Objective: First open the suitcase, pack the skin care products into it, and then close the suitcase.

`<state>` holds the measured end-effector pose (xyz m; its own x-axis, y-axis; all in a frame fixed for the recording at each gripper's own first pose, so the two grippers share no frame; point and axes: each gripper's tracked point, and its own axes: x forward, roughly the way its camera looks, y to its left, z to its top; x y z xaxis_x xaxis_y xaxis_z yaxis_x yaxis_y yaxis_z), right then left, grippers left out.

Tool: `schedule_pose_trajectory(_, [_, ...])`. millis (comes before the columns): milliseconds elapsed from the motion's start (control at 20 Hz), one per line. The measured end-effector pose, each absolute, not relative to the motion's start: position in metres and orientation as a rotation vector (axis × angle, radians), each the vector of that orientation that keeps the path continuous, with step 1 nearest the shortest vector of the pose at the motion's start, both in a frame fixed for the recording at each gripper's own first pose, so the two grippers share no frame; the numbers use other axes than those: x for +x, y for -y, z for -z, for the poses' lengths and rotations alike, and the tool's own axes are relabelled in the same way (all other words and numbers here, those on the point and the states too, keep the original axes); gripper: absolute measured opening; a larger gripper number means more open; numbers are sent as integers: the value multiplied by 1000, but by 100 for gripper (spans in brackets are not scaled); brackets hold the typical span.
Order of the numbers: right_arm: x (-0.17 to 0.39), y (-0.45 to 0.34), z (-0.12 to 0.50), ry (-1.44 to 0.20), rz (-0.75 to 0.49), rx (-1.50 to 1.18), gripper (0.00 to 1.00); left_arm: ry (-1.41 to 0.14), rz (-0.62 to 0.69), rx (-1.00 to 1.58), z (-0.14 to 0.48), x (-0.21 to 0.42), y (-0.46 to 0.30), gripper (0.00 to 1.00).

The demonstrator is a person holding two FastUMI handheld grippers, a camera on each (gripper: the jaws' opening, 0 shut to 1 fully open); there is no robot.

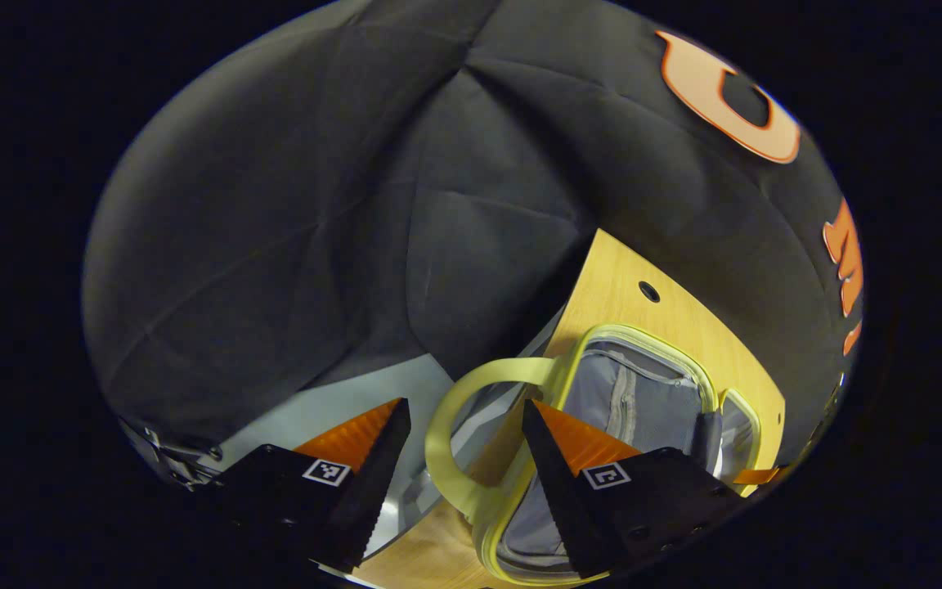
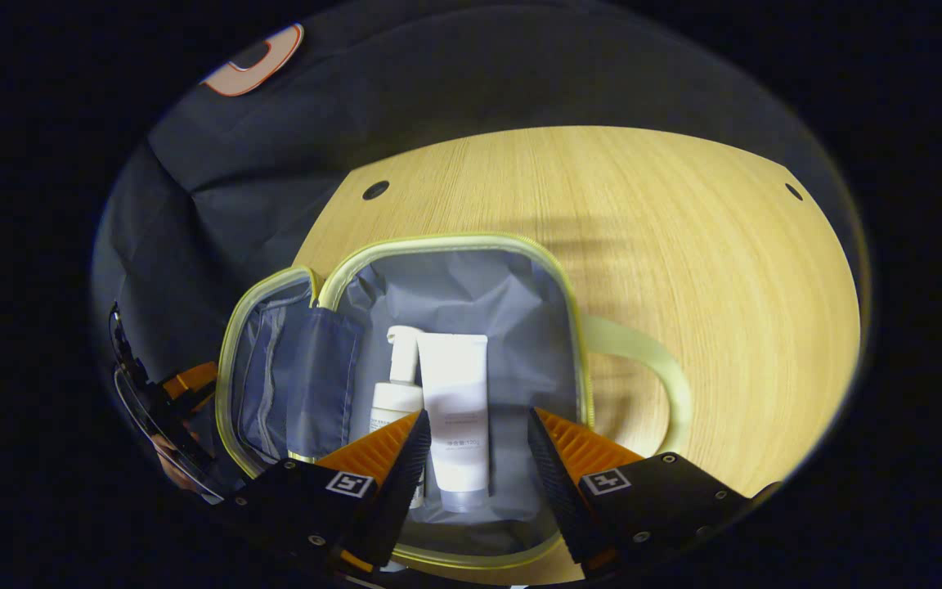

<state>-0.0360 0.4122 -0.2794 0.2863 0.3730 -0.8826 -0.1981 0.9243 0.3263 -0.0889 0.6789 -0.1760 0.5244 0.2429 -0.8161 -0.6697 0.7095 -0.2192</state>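
Note:
The pale yellow suitcase (image 2: 446, 242) lies open on the wooden table (image 2: 684, 245), its grey lining showing. Inside it lie a white tube (image 2: 456, 401) and, touching its left side, a white pump bottle (image 2: 397, 384). The lid (image 2: 291, 376) is folded out to the left. My right gripper (image 2: 475, 454) hovers open over the case with the tube's lower end between its fingers, apart from them. In the left gripper view, my left gripper (image 1: 464, 405) stands open at the suitcase (image 1: 626, 393) edge. The looped handle (image 1: 442, 425) sits between its fingers.
The table has small round holes (image 2: 374, 190) near its corners. Its edge (image 1: 569, 311) runs close to the case in the left gripper view, with grey floor (image 1: 340, 409) below. Bare wood lies right of the handle (image 2: 651, 368).

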Motion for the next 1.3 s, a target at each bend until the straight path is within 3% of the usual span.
schedule_pose_trajectory(250, [-9,-384,240,-1099,-351,199,90,-868,-555,-801,203,-84,-690,87])
schedule_pose_trajectory(400, [1,-367,216,-1032,-343,225,93,-906,-522,-916,230,-79,-671,57])
schedule_pose_trajectory(500, [8,-356,201,-980,-335,227,93,-905,-499,-918,233,-81,-670,22])
schedule_pose_trajectory(750, [10,-329,177,-886,-329,180,94,-841,-430,-853,190,-74,-660,14])
schedule_pose_trajectory(1300, [19,-276,130,-723,-304,118,95,-578,-135,-654,-25,-24,-552,13])
